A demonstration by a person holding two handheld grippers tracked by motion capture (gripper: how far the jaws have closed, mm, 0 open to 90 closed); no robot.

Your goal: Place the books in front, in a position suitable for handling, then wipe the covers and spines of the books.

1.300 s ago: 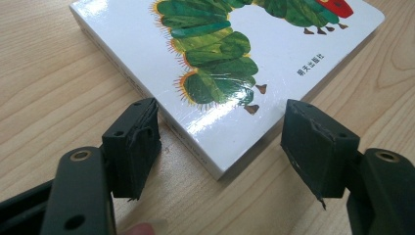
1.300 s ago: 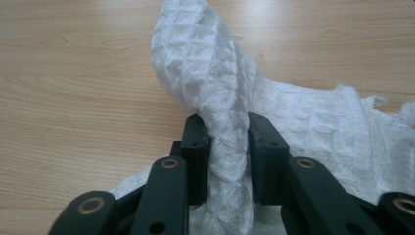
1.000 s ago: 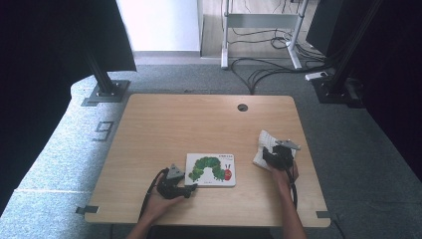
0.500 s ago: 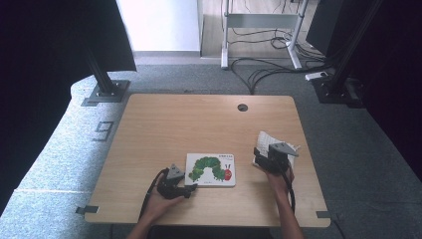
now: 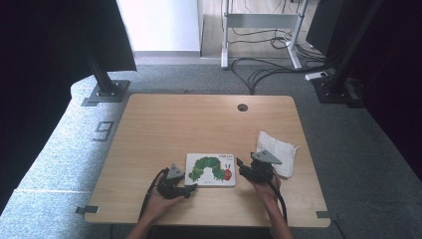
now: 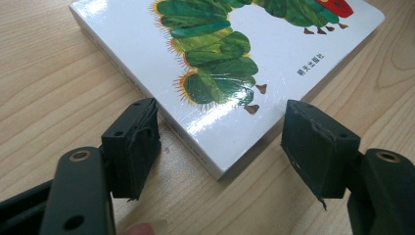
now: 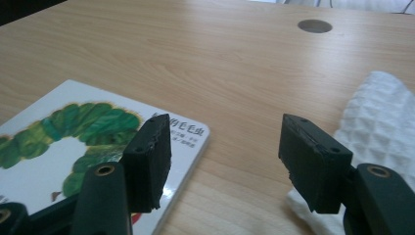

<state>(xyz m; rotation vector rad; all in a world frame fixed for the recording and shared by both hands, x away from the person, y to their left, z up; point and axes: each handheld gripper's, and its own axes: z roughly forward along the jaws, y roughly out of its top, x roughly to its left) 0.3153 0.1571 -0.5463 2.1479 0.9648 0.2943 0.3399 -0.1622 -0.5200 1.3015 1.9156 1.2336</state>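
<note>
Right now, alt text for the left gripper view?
The near corner of a caterpillar picture book lies flat on the wooden table, between the open black jaws of the left gripper, untouched.

A wooden surface (image 5: 199, 124) with two things on it
A caterpillar picture book (image 5: 211, 169) lies flat near the front edge, and a white waffle cloth (image 5: 278, 152) lies to its right, apart.
</note>
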